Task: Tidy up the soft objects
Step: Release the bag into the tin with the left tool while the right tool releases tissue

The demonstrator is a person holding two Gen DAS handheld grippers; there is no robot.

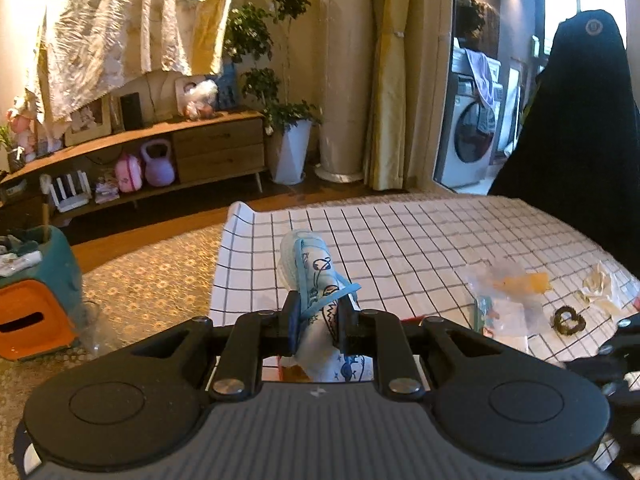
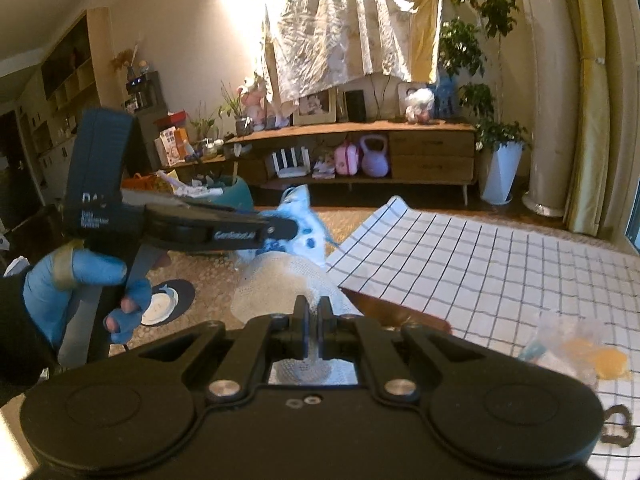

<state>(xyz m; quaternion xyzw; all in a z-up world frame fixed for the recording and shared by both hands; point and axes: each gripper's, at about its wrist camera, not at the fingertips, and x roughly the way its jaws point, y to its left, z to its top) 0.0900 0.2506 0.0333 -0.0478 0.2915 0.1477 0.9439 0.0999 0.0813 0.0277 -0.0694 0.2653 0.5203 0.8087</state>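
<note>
A white cloth with a blue space print and a blue strap (image 1: 316, 268) stands up between the fingers of my left gripper (image 1: 320, 316), which is shut on it above the near edge of the checked tablecloth (image 1: 420, 240). In the right wrist view a hand in a blue glove (image 2: 60, 284) holds that left gripper (image 2: 288, 228) side-on, with the blue printed cloth (image 2: 298, 216) at its tip. My right gripper (image 2: 314, 312) is shut on a white mesh cloth (image 2: 276, 280) that runs up toward the printed cloth. Whether the two are one piece I cannot tell.
On the checked cloth lie a clear plastic bag with something orange (image 1: 516, 284), a dark ring-shaped hair tie (image 1: 568, 320) and a crumpled pale scrap (image 1: 600, 284). A black chair back (image 1: 580, 120) stands at the right. A teal and orange bin (image 1: 36, 292) sits on the rug.
</note>
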